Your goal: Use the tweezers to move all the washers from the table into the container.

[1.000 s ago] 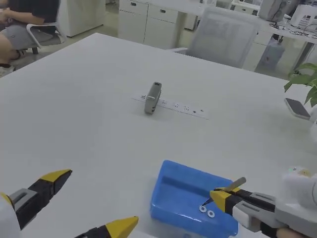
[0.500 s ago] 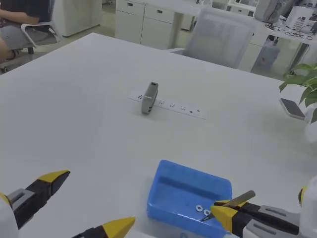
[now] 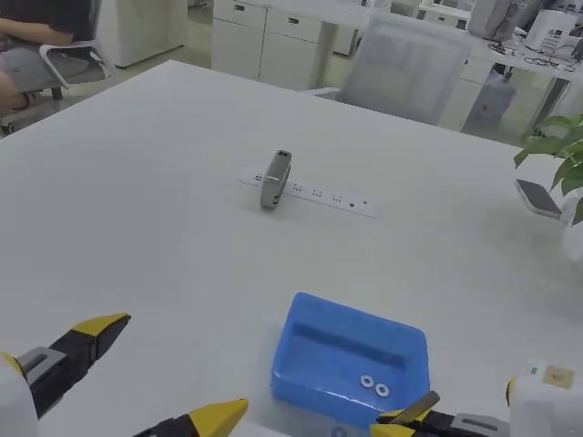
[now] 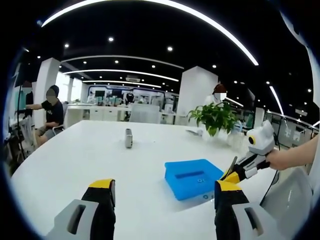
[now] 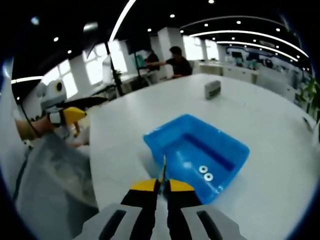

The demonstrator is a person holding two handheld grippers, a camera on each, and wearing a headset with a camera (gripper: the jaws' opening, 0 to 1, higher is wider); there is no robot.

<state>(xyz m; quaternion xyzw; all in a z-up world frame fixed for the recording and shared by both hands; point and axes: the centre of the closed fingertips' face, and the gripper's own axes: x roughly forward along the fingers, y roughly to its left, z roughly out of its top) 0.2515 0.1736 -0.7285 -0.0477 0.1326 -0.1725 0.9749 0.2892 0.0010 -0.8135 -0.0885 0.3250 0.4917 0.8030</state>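
Near the table's front edge, right of centre: one blue container. Two washers lie flat inside it, side by side, close to its near wall and almost touching each other.

Right gripper sits low at the front edge, just beside the container's near right corner. Its jaws are closed on one pair of tweezers, tip reaching over the container's rim, apart from the washers.

Left gripper is front-left, well apart from the container, jaws spread wide with nothing between them.

Mid-table: one white power strip, one grey block standing on its left end. One phone lies by the right edge.
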